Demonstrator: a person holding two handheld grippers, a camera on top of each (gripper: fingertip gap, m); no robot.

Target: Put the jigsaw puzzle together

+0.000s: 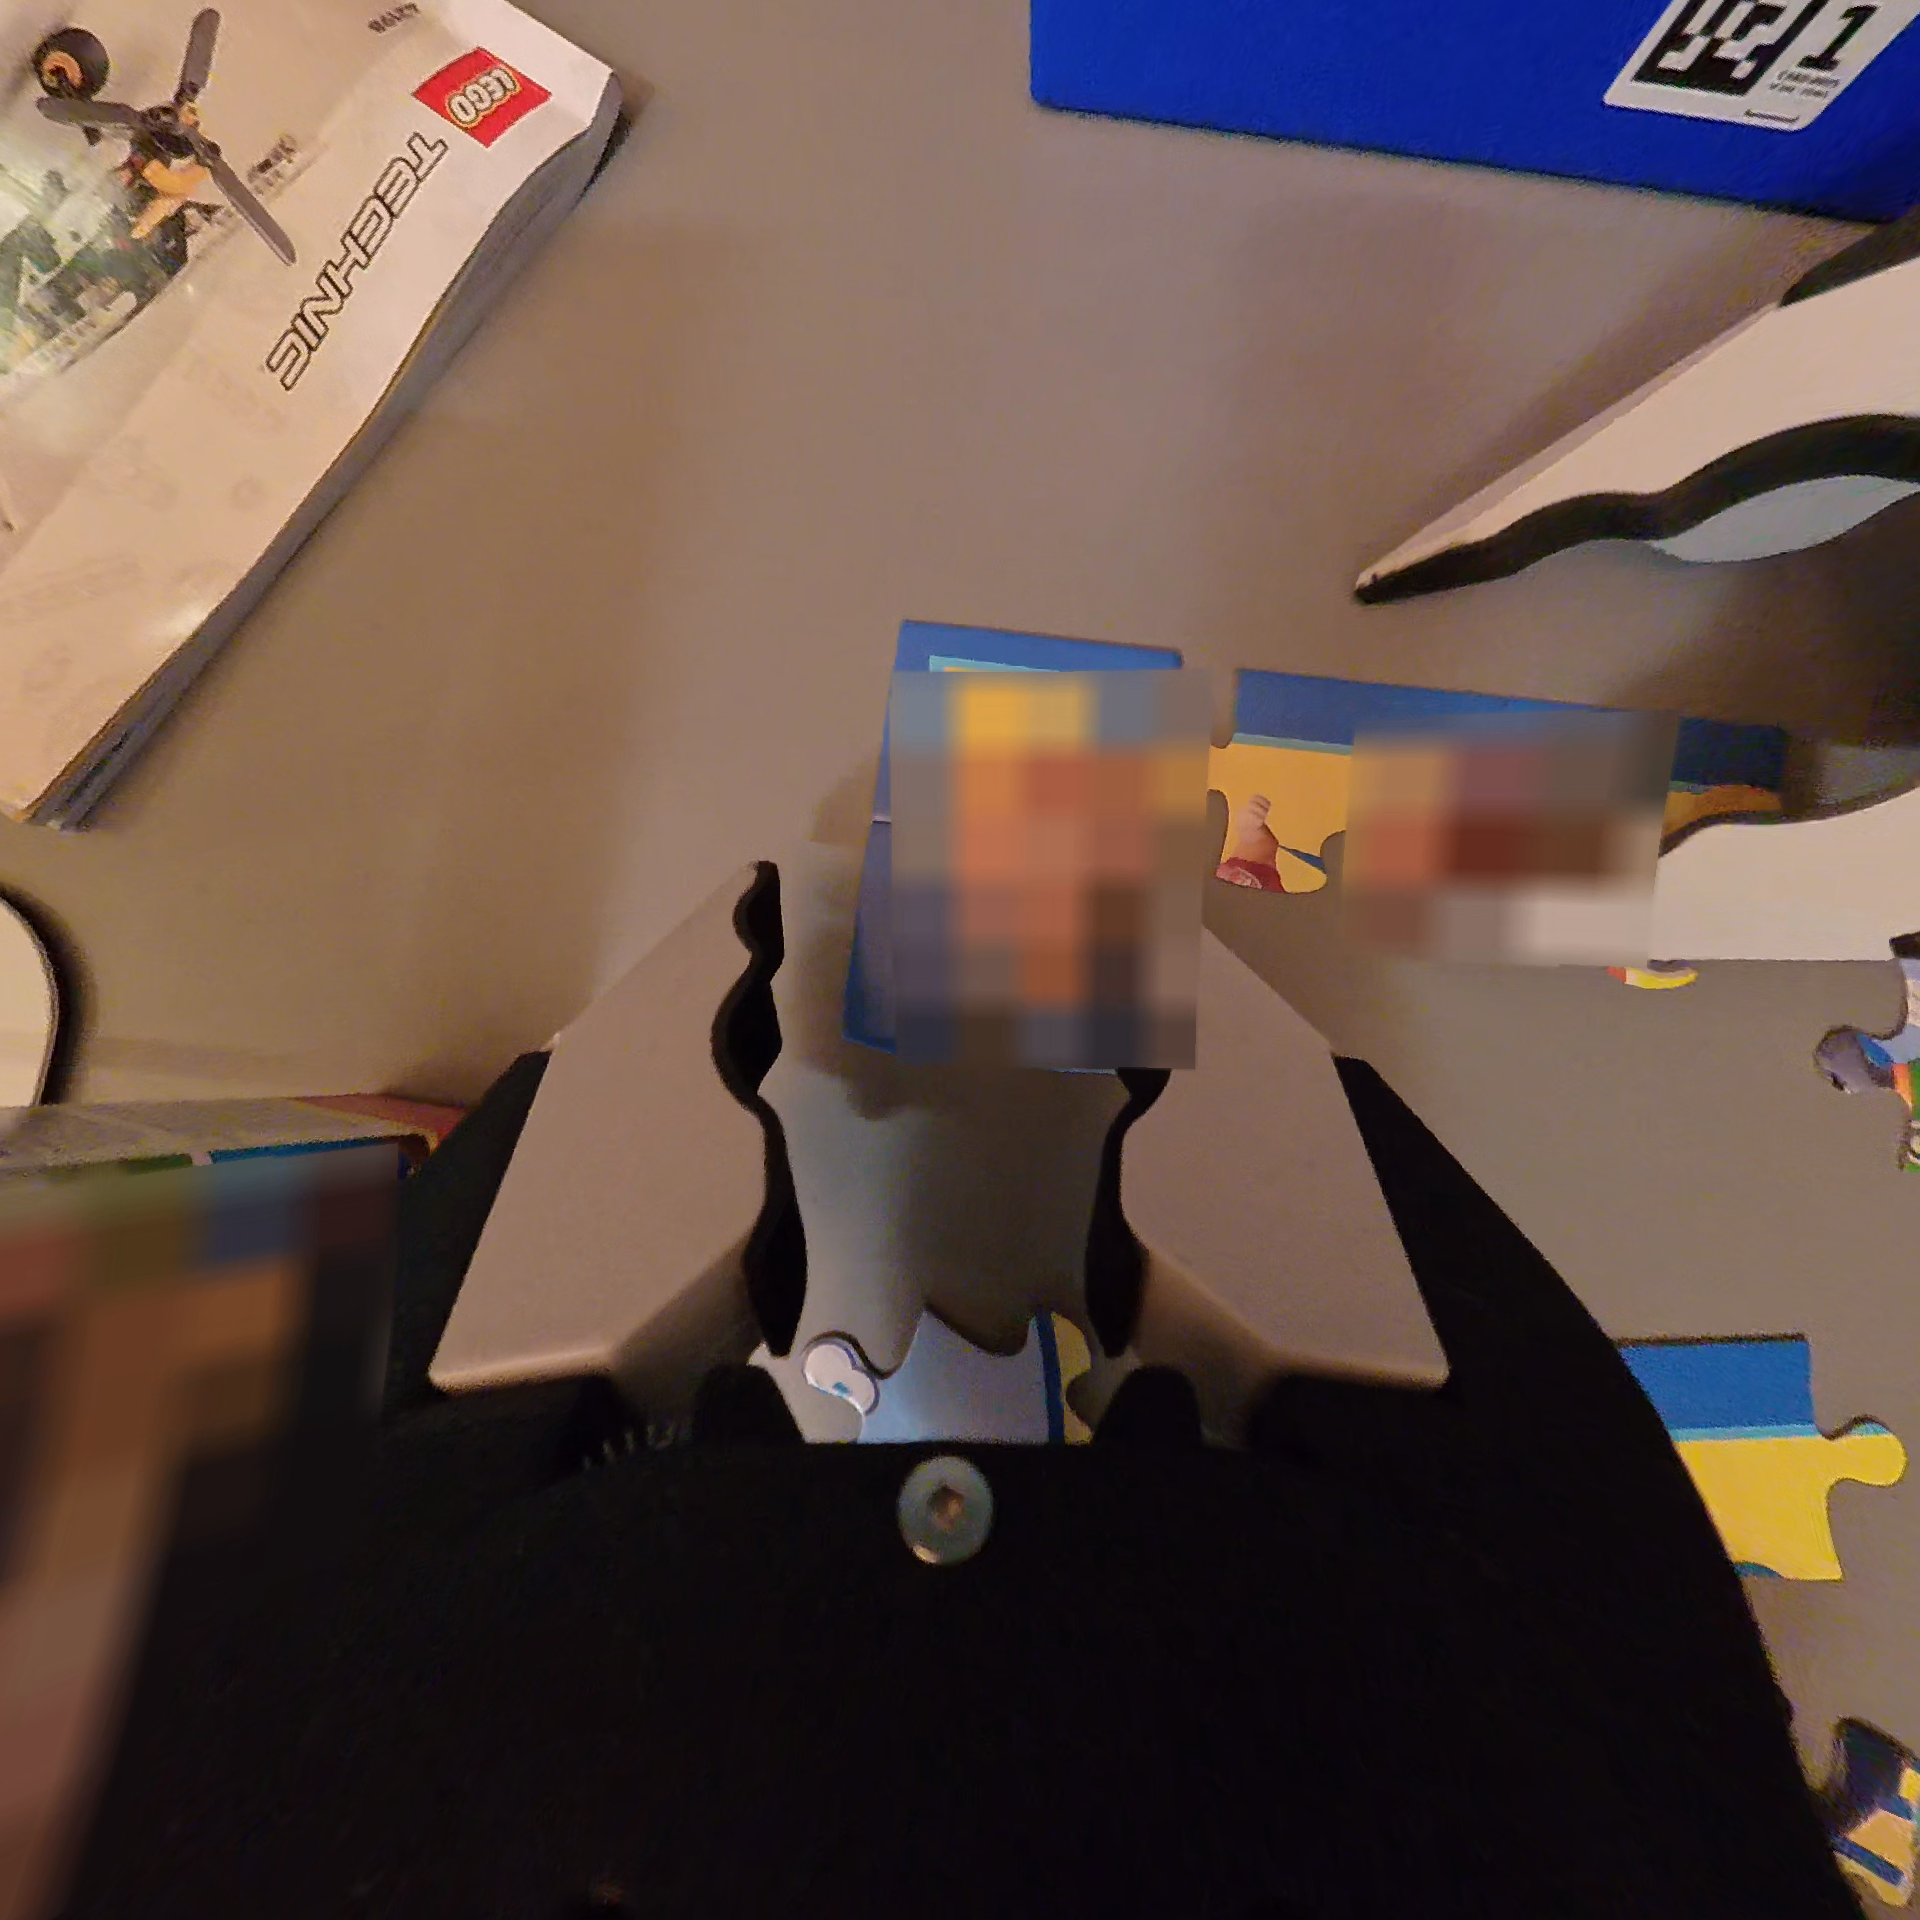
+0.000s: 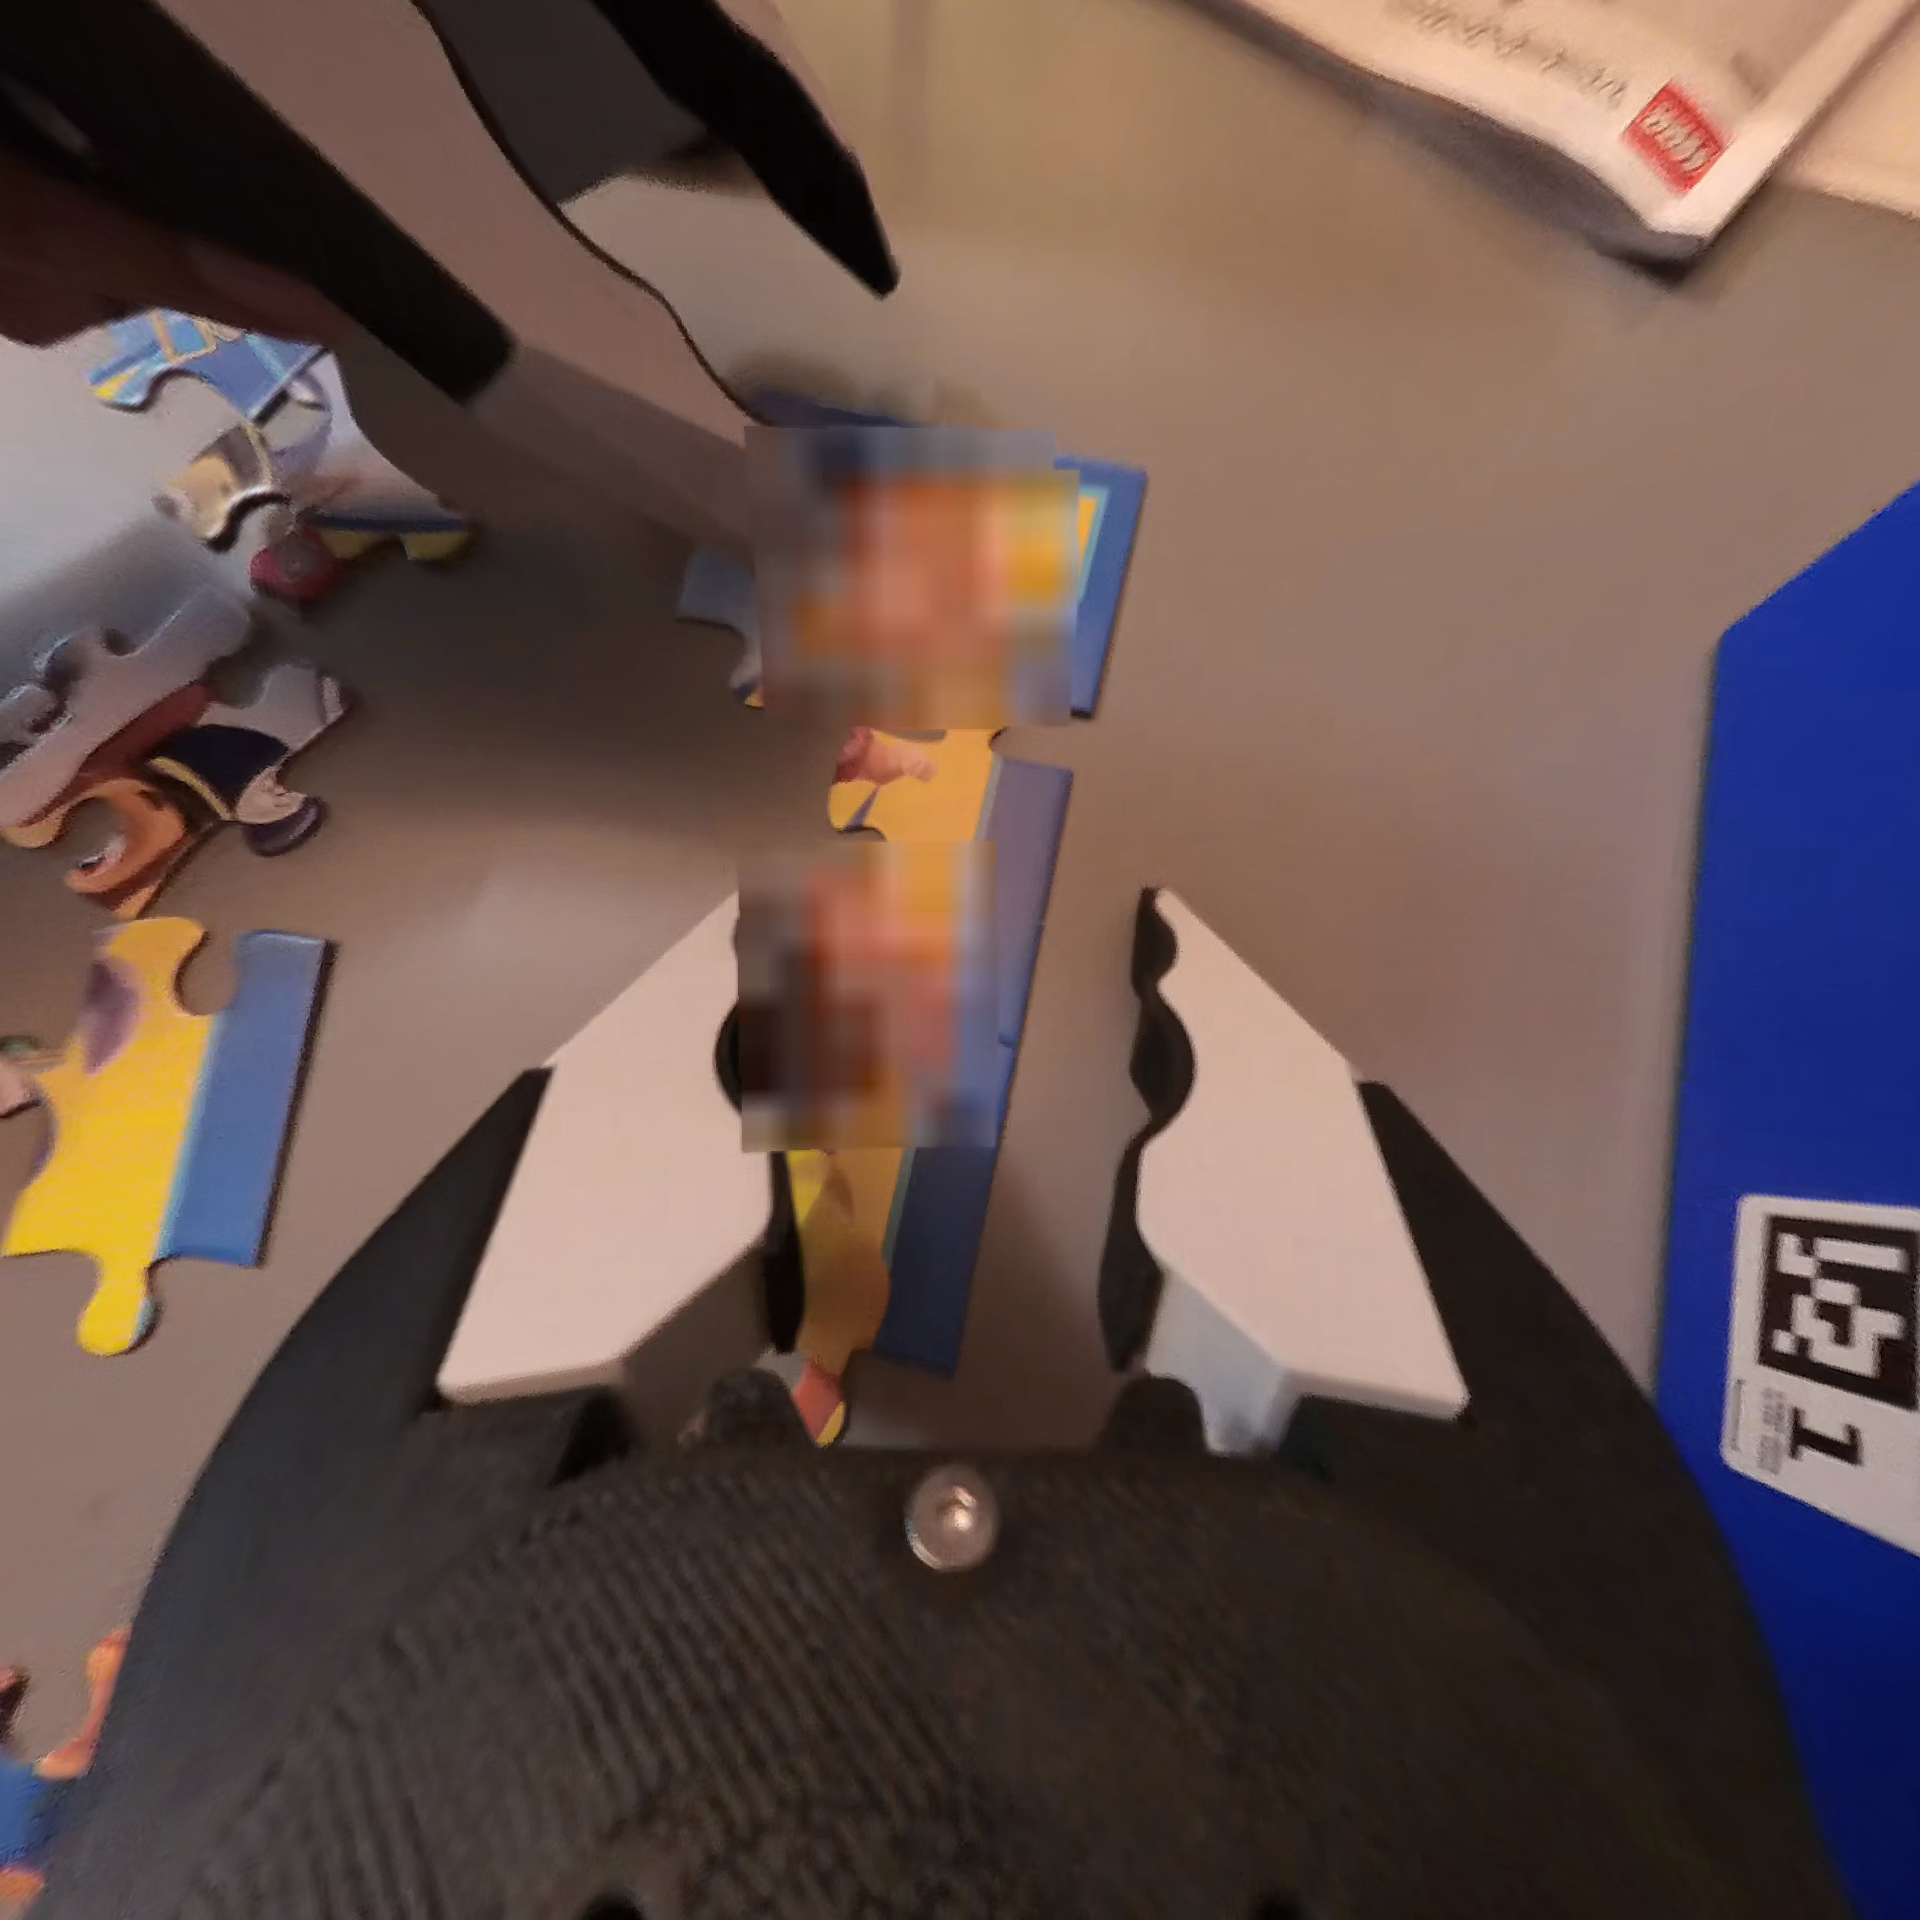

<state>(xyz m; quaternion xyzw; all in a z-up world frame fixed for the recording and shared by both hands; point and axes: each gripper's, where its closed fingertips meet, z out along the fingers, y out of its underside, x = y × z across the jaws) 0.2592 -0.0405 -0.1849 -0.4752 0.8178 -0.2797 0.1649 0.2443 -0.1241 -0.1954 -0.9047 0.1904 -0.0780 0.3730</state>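
Note:
In the left wrist view my left gripper (image 1: 987, 904) is open over the grey table (image 1: 831, 416). A blue-edged puzzle piece (image 1: 871, 935) lies flat between its fingers, with a gap to the left pad (image 1: 753, 977); a blurred patch hides the right side. A second blue and yellow piece (image 1: 1273, 810) lies just to its right, and the right gripper's fingers (image 1: 1662, 499) hang above that. In the right wrist view my right gripper (image 2: 935, 904) is open around that blue and yellow piece (image 2: 1023, 935), which lies on the table clear of the right pad (image 2: 1158, 1039). The other piece (image 2: 1112, 582) lies just beyond.
A white instruction booklet (image 1: 260, 312) lies at the far left. A blue box with a black-and-white tag (image 1: 1455, 94) stands at the back and also shows in the right wrist view (image 2: 1818, 935). Loose puzzle pieces (image 2: 156, 1122) (image 2: 156, 769) (image 1: 1756, 1455) lie around.

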